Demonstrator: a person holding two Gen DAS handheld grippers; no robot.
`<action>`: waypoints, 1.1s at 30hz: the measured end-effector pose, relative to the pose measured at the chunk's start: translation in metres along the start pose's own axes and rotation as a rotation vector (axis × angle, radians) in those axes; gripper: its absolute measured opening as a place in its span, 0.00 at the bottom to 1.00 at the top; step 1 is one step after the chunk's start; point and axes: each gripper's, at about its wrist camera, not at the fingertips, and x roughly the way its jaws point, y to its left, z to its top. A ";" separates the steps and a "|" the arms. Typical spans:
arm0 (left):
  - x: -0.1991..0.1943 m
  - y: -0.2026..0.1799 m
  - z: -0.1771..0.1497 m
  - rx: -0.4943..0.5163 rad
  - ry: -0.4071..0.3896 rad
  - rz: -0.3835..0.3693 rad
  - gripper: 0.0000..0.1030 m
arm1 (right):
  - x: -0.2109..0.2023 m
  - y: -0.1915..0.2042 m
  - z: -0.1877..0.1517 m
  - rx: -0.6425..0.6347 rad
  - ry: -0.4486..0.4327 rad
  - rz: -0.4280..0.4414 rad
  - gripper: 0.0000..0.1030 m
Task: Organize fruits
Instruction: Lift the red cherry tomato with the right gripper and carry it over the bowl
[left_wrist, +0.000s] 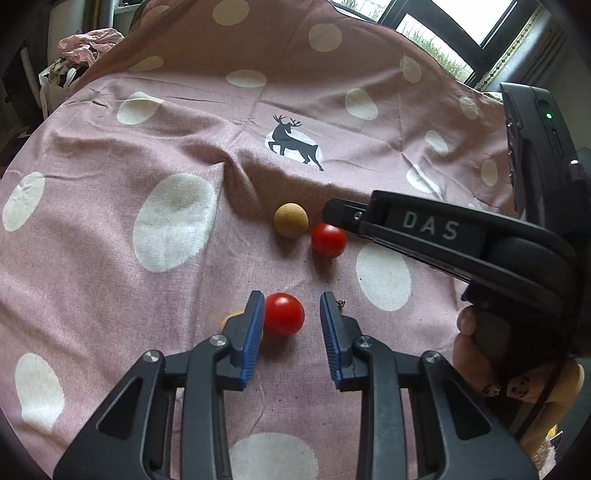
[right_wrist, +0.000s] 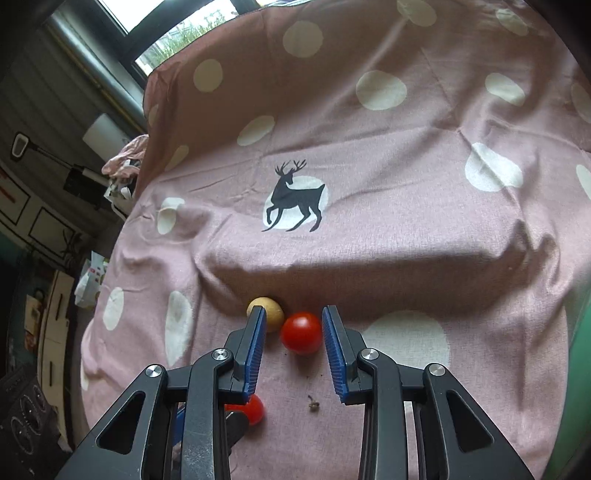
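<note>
A red cherry tomato (left_wrist: 283, 314) lies on the pink dotted cloth (left_wrist: 110, 280) between the tips of my open left gripper (left_wrist: 291, 317), touching its left pad. A tan round fruit (left_wrist: 231, 319) is partly hidden behind the left finger. Farther off lie another tan fruit (left_wrist: 290, 219) and a second red tomato (left_wrist: 328, 240). My right gripper (right_wrist: 293, 332) is open around that second tomato (right_wrist: 301, 333), with the tan fruit (right_wrist: 269, 310) just left of it. The first tomato (right_wrist: 255, 410) shows under the right gripper's left finger. The right gripper also shows in the left wrist view (left_wrist: 443, 236).
The cloth covers a raised ridge (right_wrist: 369, 266) just behind the fruits, with a deer print (right_wrist: 295, 195) above it. A small bit of debris (right_wrist: 314, 406) lies on the cloth. Clutter and a window (right_wrist: 177, 33) sit beyond the cloth's far left edge.
</note>
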 end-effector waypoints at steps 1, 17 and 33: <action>0.002 -0.001 0.000 0.004 0.005 0.002 0.28 | 0.004 -0.001 -0.001 -0.001 0.005 -0.026 0.33; 0.024 -0.011 -0.009 0.022 0.081 -0.025 0.25 | 0.015 -0.008 -0.006 0.001 0.066 -0.028 0.29; -0.023 -0.051 -0.018 0.101 -0.049 -0.069 0.24 | -0.097 -0.034 -0.040 0.101 -0.130 -0.022 0.28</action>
